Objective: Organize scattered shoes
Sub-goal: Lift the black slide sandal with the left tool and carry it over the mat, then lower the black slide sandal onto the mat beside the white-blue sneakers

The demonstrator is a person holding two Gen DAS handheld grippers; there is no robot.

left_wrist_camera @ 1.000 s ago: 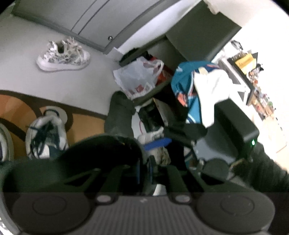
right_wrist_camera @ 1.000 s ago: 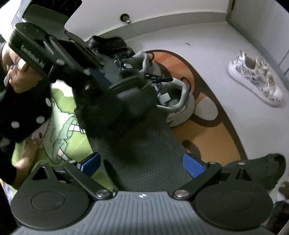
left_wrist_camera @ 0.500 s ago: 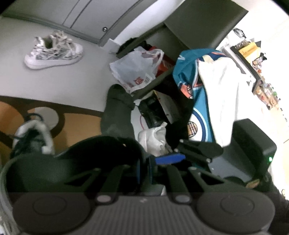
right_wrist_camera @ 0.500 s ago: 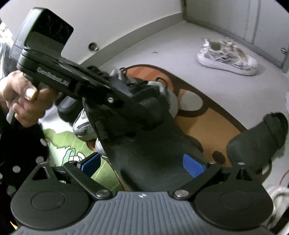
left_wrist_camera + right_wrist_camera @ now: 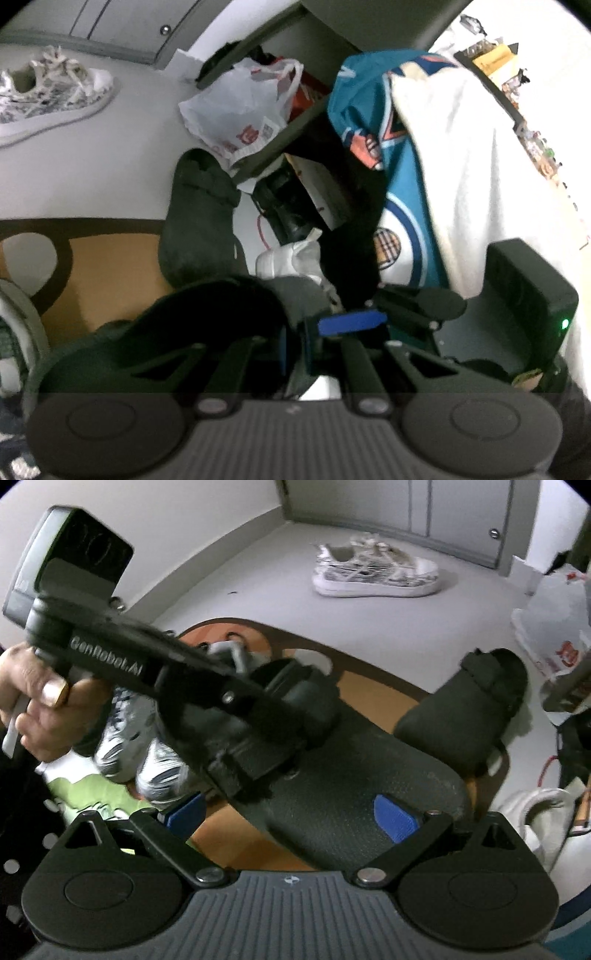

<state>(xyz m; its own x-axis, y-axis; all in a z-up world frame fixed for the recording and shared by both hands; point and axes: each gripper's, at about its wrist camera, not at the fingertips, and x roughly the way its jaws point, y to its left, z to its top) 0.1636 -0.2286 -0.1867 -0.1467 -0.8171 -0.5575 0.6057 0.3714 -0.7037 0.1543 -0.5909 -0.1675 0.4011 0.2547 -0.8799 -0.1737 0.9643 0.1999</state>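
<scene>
"GenRobot.AI" lettering runs along left gripper (image 5: 236, 734), clamping dark slipper (image 5: 354, 775).

Both views are dim and grainy, with dark fisheye corners that cut off the frame and bend straight lines near the edges. In the left wrist view the upper right is blown out to white, glare washing over the white cloth (image 5: 472, 177) and the shelf clutter behind it, while the black slipper (image 5: 199, 221) and the hand-held gripper (image 5: 295, 343) sink into near-black shadow with little detail. The patterned sneaker (image 5: 48, 92) is soft and smeared. In the right wrist view the grey floor (image 5: 280, 568) is evenly lit; the other hand-held gripper (image 5: 221, 716) crossing the frame is motion-blurred, and the person's hand (image 5: 40, 709) looks soft.
</scene>
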